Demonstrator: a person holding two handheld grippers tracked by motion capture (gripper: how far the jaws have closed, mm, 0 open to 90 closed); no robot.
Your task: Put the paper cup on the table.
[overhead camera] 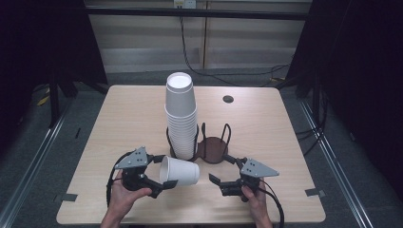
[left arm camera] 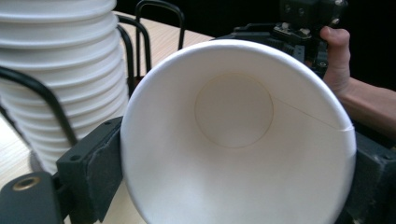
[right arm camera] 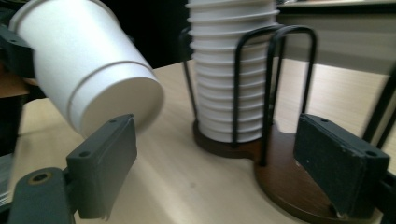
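On the table [overhead camera: 123,118], empty cup [overhead camera: 180,171] in left claw [overhead camera: 161,172]; right claw [overhead camera: 222,174] agape.

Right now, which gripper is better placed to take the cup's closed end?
Right. The right gripper has open, empty jaws aimed at the cup, whose bottom points its way. The left gripper is already clamped across the cup's rim.

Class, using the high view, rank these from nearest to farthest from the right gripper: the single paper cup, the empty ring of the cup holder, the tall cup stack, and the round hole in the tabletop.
From the right gripper:
1. Single paper cup, just to its left, lying sideways in the left gripper.
2. Empty ring of the cup holder, just behind; almost as near as the cup.
3. Tall cup stack, behind and left.
4. Round hole, at the table's far side.
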